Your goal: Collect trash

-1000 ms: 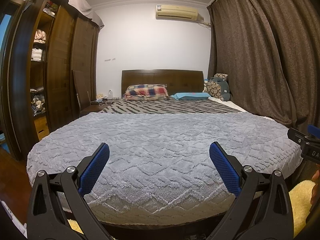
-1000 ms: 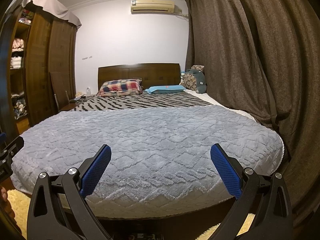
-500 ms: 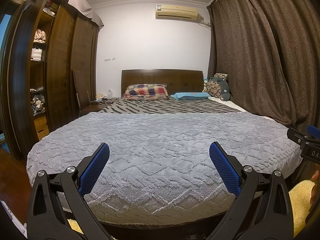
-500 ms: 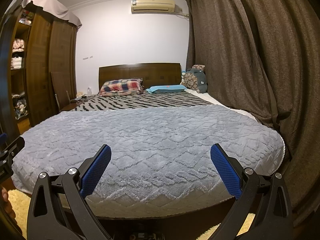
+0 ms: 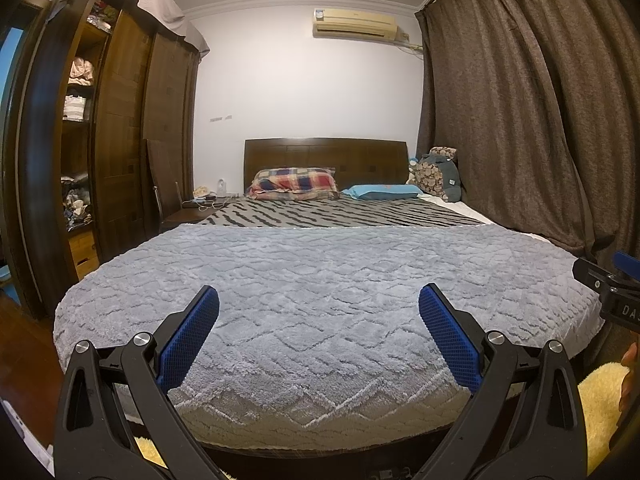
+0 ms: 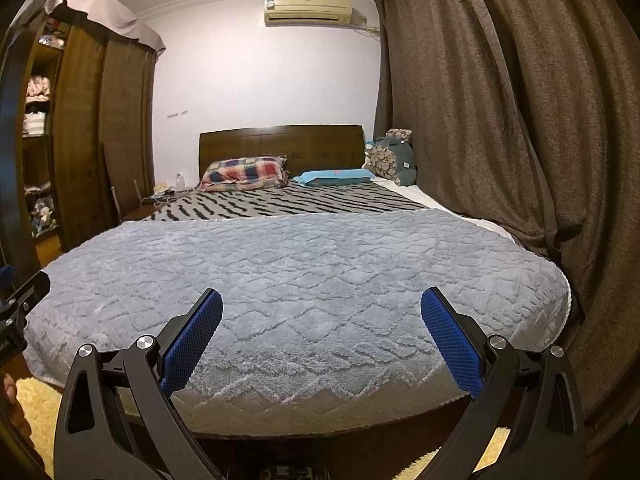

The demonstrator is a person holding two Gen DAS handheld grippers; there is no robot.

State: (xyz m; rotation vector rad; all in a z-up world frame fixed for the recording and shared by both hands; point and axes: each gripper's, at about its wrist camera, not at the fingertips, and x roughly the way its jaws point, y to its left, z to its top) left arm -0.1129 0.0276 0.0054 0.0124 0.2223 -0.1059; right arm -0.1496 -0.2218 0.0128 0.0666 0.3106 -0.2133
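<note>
No piece of trash shows in either view. My left gripper hangs open at the foot of the bed, its blue pads wide apart with nothing between them. My right gripper is open too and empty, level with the same bed edge. Each gripper shows at the rim of the other's view: the right gripper's body at the far right, the left gripper's body at the far left. A grey textured blanket covers the near half of the bed.
A dark wooden wardrobe with open shelves lines the left wall. Brown curtains hang along the right. Pillows and a plush toy lie by the headboard. A nightstand with small items stands left of the bed. A yellow rug lies below.
</note>
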